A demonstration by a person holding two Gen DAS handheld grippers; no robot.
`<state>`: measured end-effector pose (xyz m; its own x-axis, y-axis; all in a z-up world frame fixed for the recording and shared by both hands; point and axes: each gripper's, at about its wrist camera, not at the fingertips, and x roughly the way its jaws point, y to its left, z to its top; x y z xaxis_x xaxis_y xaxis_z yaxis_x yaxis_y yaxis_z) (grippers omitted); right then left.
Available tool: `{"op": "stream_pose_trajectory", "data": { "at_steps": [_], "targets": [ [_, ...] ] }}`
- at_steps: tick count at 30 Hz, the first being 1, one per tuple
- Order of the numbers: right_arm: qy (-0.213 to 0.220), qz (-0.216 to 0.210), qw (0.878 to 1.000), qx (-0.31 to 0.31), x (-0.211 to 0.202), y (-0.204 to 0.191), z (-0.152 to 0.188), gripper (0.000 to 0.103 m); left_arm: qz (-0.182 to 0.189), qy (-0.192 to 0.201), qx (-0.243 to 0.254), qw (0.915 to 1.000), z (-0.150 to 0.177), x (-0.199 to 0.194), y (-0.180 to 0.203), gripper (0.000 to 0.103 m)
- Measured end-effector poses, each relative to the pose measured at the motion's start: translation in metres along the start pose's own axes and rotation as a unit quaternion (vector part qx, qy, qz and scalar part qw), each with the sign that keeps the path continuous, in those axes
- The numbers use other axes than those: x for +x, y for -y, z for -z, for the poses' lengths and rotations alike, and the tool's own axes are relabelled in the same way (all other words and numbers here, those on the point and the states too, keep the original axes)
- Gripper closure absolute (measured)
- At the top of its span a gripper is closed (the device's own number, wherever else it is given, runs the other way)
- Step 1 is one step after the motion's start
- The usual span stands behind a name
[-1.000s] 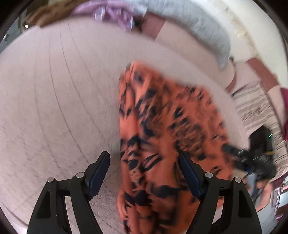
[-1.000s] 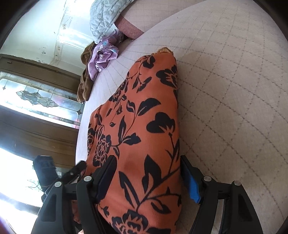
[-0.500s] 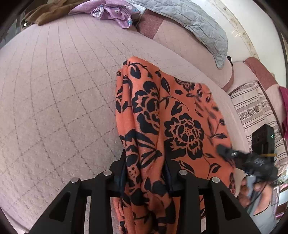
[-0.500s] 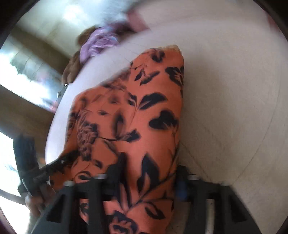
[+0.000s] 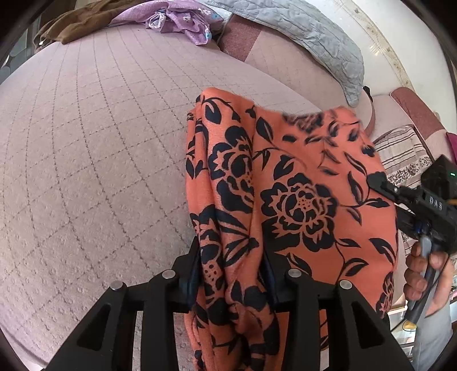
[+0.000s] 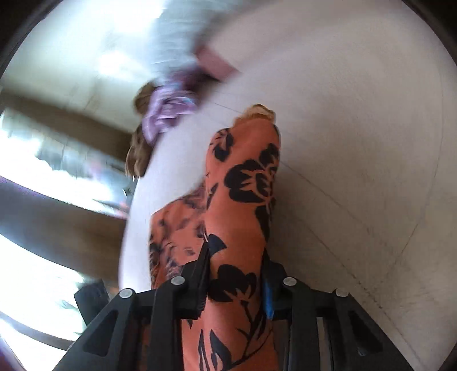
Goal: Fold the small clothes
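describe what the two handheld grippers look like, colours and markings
Both are matte black frames with silver pivot pins. The left gripper has dark blue finger pads; the right gripper shows a brighter blue pad. Seen from the left wrist view, the right one bears raised lettering and a green light.

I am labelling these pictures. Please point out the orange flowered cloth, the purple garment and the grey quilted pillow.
orange flowered cloth (image 5: 300,199): left wrist view, on the big black flower print.
purple garment (image 5: 182,22): left wrist view, on its crumpled middle.
grey quilted pillow (image 5: 314,37): left wrist view, on its top surface.

Right wrist view motion-blurred, purple garment (image 6: 168,117) smeared, orange cloth (image 5: 300,199) cut off at bottom edge, person's hand (image 5: 425,271) partly cut off
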<state>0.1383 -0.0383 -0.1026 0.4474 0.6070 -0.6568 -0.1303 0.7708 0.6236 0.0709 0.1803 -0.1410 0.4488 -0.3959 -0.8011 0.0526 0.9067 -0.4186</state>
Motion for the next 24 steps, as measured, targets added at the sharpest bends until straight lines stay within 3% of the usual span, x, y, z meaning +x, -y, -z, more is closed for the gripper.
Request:
{"op": "stream_pose_trajectory", "data": {
  "at_steps": [2,4,5,6,7,9,11,14,15,16,18,21,23,24],
  "targets": [
    [0.004,0.050,0.998,-0.039,0.002,-0.007,0.004,0.072,-0.003,-0.001,0.001,1.0000,-0.001,0.000,0.003,0.061],
    [-0.036,0.091,0.995,-0.002,0.019,0.017,0.010,0.066,-0.012,0.000,0.003,0.9999,0.000,-0.001,0.004,0.060],
    [-0.029,0.067,0.997,0.019,0.016,0.025,0.013,0.064,-0.016,0.002,0.005,0.9999,0.000,-0.002,0.005,0.060],
    [-0.021,0.037,0.998,0.036,0.007,0.028,0.018,0.052,-0.018,0.004,0.006,0.9998,0.001,-0.002,0.005,0.060],
    [-0.019,0.026,0.999,0.036,0.001,0.028,0.021,0.035,-0.020,0.004,0.005,0.9998,0.001,-0.001,0.005,0.059],
    [-0.004,0.003,1.000,0.019,-0.020,0.021,0.035,0.028,-0.020,0.005,0.002,0.9998,0.001,-0.001,0.006,0.059],
    [-0.007,-0.006,1.000,0.019,-0.030,0.021,0.051,0.028,-0.023,0.007,0.005,0.9997,0.002,-0.002,0.008,0.058],
    [-0.058,0.002,0.998,0.028,-0.012,0.030,0.067,0.029,-0.025,0.009,0.006,0.9996,0.001,-0.002,0.008,0.058],
    [-0.065,0.000,0.998,0.028,-0.010,0.031,0.070,0.051,-0.028,0.010,0.006,0.9995,0.002,-0.003,0.007,0.058],
    [-0.059,0.001,0.998,0.008,-0.011,0.021,0.073,0.057,-0.030,0.011,0.007,0.9995,0.001,-0.003,0.006,0.058],
    [-0.042,0.042,0.997,-0.056,-0.021,-0.006,0.073,0.063,-0.035,0.014,0.010,0.9993,0.001,-0.002,0.008,0.057],
    [-0.037,0.065,0.995,-0.072,-0.025,-0.016,0.075,0.062,-0.033,0.016,0.011,0.9992,0.002,-0.002,0.008,0.055],
    [-0.055,0.073,0.995,-0.029,-0.014,0.006,0.077,0.049,-0.035,0.019,0.016,0.9991,0.003,-0.003,0.008,0.054],
    [-0.050,0.061,0.997,-0.004,-0.018,0.015,0.079,0.038,-0.035,0.021,0.018,0.9990,0.003,-0.003,0.008,0.054]
  ]
}}
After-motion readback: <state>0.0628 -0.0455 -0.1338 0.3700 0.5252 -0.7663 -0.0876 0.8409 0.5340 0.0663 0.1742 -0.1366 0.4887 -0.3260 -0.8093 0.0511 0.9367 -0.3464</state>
